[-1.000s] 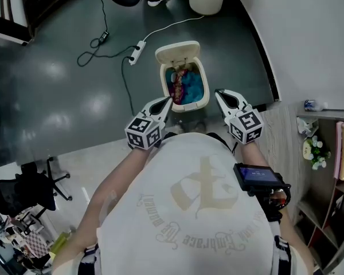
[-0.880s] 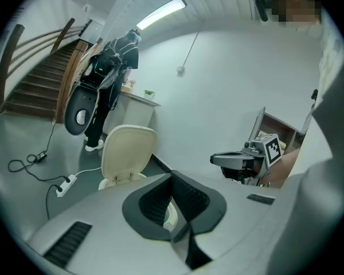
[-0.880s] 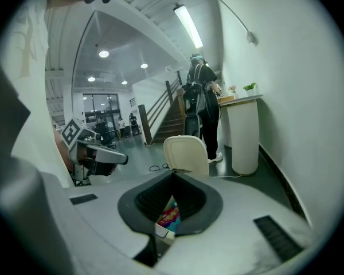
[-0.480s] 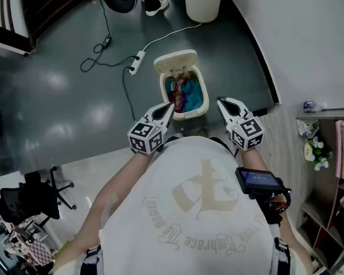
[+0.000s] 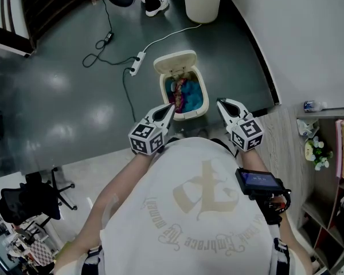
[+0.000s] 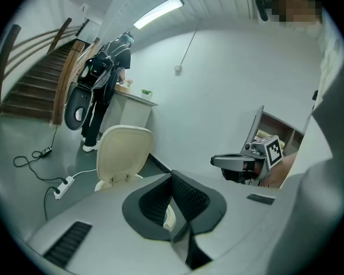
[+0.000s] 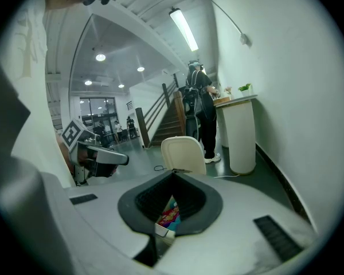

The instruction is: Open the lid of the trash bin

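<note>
The bin (image 5: 187,111) is seen with lid (image 5: 175,61) raised; left gripper (image 5: 170,105) and right gripper (image 5: 220,102) are held near it, jaws together, nothing gripped

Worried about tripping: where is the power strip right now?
In the head view, the white power strip lies on the dark floor just left of the open trash bin.

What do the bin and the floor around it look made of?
Trash bin: likely moulded plastic, cream, matte, with a thin hinged lid standing open. Floor: hard, dark grey, glossy, showing light reflections; perhaps sealed concrete or epoxy.
</note>
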`<state>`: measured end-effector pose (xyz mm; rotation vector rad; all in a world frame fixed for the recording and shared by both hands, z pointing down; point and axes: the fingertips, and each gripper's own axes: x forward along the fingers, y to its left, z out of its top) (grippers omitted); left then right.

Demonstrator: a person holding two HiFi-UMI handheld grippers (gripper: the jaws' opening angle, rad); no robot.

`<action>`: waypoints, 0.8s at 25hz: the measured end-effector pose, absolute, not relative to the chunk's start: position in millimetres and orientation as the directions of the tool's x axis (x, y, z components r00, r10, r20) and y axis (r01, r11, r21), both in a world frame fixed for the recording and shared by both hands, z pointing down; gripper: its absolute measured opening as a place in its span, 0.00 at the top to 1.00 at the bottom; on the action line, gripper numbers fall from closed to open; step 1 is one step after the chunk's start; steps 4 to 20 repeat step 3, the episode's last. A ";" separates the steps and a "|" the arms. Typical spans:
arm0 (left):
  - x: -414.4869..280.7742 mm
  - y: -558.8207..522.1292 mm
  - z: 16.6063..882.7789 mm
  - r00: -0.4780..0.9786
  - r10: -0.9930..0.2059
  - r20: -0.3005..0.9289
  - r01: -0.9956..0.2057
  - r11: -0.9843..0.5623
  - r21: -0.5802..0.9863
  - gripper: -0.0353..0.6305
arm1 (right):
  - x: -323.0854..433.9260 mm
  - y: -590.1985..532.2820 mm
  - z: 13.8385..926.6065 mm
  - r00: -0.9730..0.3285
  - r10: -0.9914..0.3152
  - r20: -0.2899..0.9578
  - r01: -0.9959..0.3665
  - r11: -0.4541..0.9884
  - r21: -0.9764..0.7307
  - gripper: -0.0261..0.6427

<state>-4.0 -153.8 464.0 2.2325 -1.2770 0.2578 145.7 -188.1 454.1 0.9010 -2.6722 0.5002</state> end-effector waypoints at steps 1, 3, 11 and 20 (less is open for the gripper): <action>-3.8 -153.3 464.0 0.530 -0.736 0.421 -0.842 -0.397 0.366 0.93 | 146.0 -187.6 454.0 -0.768 -0.528 0.364 -0.624 0.746 -0.234 0.96; -3.5 -152.6 463.6 0.529 -0.737 0.421 -0.842 -0.396 0.366 0.93 | 146.2 -186.6 453.5 -0.768 -0.527 0.364 -0.623 0.746 -0.234 0.96; -3.5 -152.6 463.6 0.529 -0.737 0.421 -0.842 -0.396 0.366 0.93 | 146.2 -186.6 453.5 -0.768 -0.527 0.364 -0.623 0.746 -0.234 0.96; -3.5 -152.6 463.6 0.529 -0.737 0.421 -0.842 -0.396 0.366 0.93 | 146.2 -186.6 453.5 -0.768 -0.527 0.364 -0.623 0.746 -0.234 0.96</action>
